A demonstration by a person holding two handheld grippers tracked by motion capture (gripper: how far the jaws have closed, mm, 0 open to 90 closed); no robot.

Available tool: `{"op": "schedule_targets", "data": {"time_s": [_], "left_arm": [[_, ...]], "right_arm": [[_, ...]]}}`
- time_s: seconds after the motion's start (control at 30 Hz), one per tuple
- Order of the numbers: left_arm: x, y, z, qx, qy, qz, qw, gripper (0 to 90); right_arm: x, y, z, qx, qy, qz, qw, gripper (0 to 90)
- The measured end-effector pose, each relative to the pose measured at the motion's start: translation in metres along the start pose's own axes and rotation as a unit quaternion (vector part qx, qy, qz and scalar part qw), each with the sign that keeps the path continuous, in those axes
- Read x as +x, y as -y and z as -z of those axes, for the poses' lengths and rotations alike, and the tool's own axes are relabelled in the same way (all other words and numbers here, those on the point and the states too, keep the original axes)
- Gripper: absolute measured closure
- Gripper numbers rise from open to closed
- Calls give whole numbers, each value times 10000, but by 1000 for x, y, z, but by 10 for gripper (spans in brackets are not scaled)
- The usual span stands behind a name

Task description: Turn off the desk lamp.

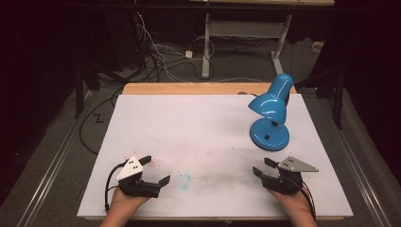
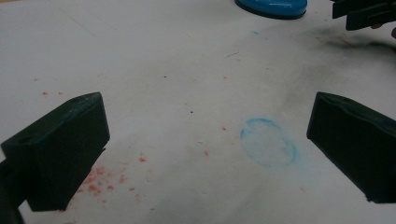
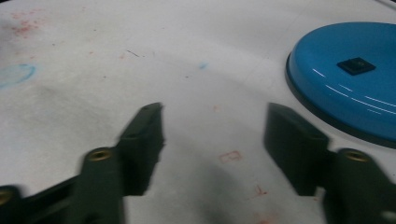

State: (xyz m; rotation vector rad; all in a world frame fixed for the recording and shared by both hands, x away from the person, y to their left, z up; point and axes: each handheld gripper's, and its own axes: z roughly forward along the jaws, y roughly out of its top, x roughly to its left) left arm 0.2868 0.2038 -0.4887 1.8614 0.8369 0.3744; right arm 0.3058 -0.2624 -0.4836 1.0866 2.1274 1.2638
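Observation:
A blue desk lamp [image 1: 270, 111] stands on the right side of the white table [image 1: 208, 123], its shade bent over its round base [image 3: 345, 79], which carries a small black switch [image 3: 356, 65]. My left gripper [image 1: 155, 170] rests near the front left edge, jaws wide apart with nothing between them [image 2: 205, 144]. My right gripper [image 1: 264, 166] sits at the front right, just short of the lamp base, open and empty [image 3: 215, 135].
A faint blue ring mark [image 2: 268, 142] and red specks [image 2: 100, 179] stain the sheet between the grippers, with a grey smudge [image 1: 222, 177] beside them. Beyond the far edge lie cables [image 1: 161, 56] and a white desk frame [image 1: 246, 33] on the floor.

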Motion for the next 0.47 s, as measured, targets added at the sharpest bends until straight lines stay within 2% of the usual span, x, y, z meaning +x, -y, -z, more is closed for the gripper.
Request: {"op": "schedule_targets", "data": {"time_s": [0.03,0.07,0.1,0.2,0.23,0.33,0.47], "left_arm": [[0,0,0,0,2,0,10000,0],[0,0,0,3,4,-3,10000,0],[0,0,0,4,6,-7,10000,0],[0,0,0,-12,8,2,10000,0],[0,0,1,-24,8,18,10000,0],[0,0,0,-34,24,8,10000,0],[0,-1,-2,-17,31,13,10000,0]], "right_arm": [[0,0,0,8,24,-6,10000,253],[-1,0,0,-50,39,-32,10000,139],[-1,0,0,-50,39,-32,10000,139],[-1,0,0,-87,46,-87,9999,2],[-1,0,3,-232,62,-81,9997,1],[1,-1,7,-392,91,-18,9992,1],[2,-1,8,-415,126,-23,9991,1]]}}
